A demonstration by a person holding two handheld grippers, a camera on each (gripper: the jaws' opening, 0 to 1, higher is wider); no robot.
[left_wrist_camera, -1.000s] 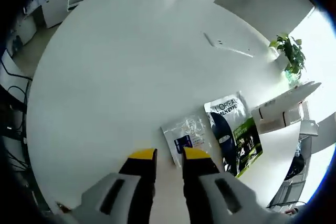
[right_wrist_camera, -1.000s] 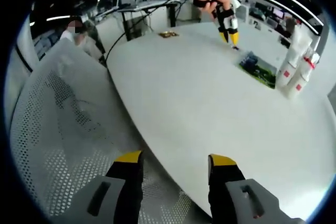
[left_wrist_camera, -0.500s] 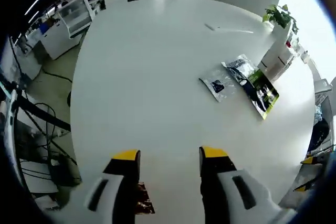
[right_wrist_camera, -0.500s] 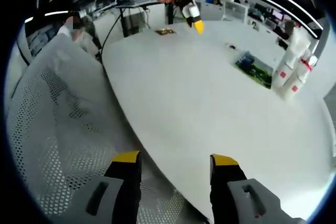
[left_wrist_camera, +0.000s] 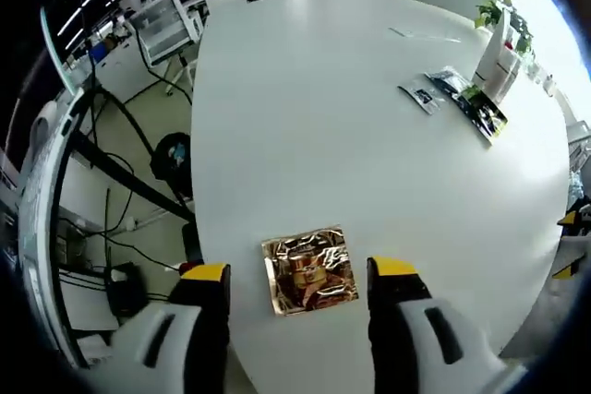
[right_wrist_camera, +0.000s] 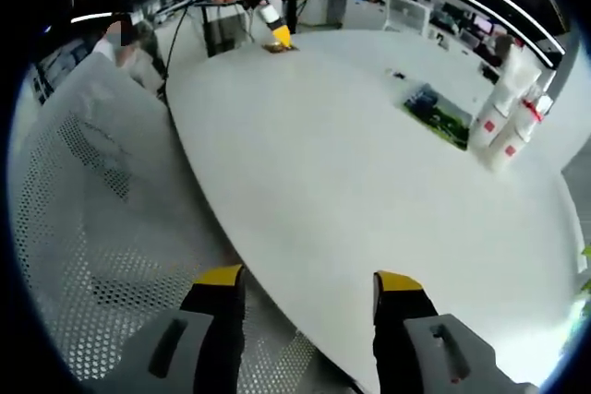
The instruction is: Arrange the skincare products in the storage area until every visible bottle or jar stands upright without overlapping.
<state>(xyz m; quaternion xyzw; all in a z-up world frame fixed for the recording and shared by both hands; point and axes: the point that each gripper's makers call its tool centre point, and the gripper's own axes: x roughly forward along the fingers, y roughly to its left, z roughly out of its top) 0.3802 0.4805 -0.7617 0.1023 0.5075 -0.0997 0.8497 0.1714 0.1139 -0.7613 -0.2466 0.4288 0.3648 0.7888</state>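
Note:
My left gripper is open above a gold foil sachet that lies flat near the white table's edge, between the jaws. A small clear sachet and a green-black packet lie far across the table, by white bottles. In the right gripper view, my right gripper is open and holds nothing, at the table's opposite edge. There the white bottles with red labels stand upright beside the green-black packet. A hand holds the left gripper over the gold sachet.
A white mesh chair stands left of my right gripper, off the table. A potted plant sits behind the bottles. Cables and a dark stand are on the floor beside the table. Desks and shelving fill the room's far side.
My left gripper has pulled back from the sachets to the table's edge, opened wider, and now hangs over the gold foil sachet. The right gripper has barely moved.

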